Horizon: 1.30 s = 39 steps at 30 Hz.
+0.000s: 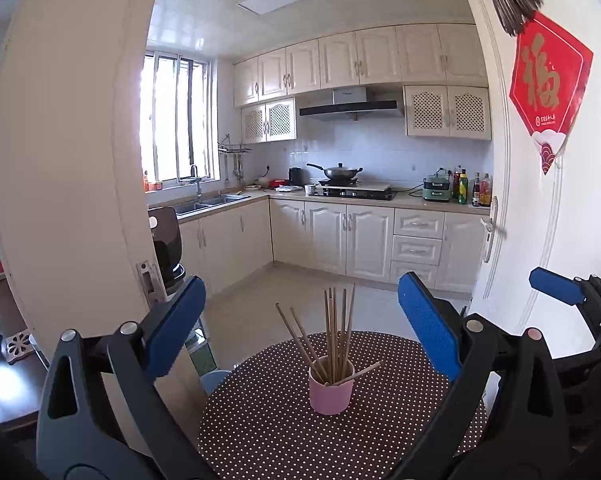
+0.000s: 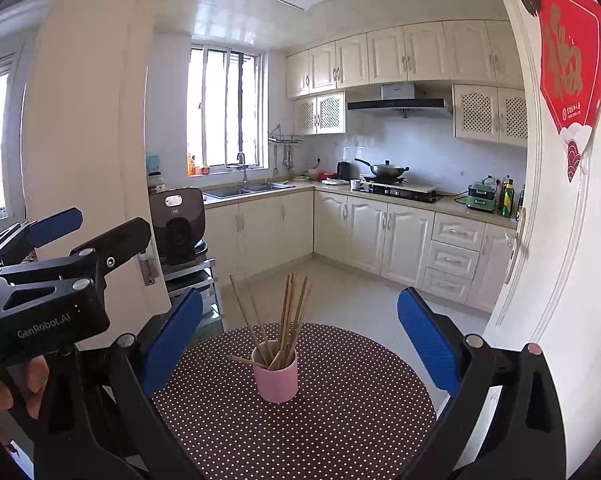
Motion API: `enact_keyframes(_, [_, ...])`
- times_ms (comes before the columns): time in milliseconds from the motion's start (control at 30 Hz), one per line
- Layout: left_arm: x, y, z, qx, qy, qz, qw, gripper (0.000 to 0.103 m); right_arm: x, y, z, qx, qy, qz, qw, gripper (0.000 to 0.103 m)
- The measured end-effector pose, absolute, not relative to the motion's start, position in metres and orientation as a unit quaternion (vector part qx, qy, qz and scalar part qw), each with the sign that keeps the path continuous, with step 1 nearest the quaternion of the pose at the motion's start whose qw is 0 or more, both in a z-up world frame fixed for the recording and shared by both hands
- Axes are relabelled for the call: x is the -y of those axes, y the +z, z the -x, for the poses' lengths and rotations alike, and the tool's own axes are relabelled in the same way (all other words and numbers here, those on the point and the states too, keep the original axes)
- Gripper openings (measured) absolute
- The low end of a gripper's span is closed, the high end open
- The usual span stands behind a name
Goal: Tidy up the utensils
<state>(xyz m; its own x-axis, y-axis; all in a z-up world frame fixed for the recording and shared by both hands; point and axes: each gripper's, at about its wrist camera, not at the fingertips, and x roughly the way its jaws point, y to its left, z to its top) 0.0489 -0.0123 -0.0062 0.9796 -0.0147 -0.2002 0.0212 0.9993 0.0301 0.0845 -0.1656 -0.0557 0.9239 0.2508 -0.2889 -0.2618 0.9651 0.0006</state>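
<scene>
- left gripper (image 1: 300,328) fills the bottom of its own view, blue pads spread wide with nothing between them
- right gripper (image 2: 300,340) is the same deal low in its own frame, wide apart and holding nothing
- pink cup (image 1: 331,386) sits between the pads in the lower middle of both frames, standing upright on the round polka-dot table (image 1: 260,420)
- chopsticks (image 1: 336,328) are bunched in the cup, most upright, a couple leaning out to the sides
- further back, upper middle of frame: kitchen counter with a wok (image 1: 340,171) on the stove
</scene>
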Motion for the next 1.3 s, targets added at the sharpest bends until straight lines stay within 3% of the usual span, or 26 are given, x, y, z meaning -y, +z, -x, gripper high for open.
enact_keyframes(1300, [0.0108,-0.008,-0.0568,-0.113,-0.013,-0.015,0.993,0.095,0.1629,-0.0595,-0.0896,-0.158,0.133,0.025,0.978,0.095])
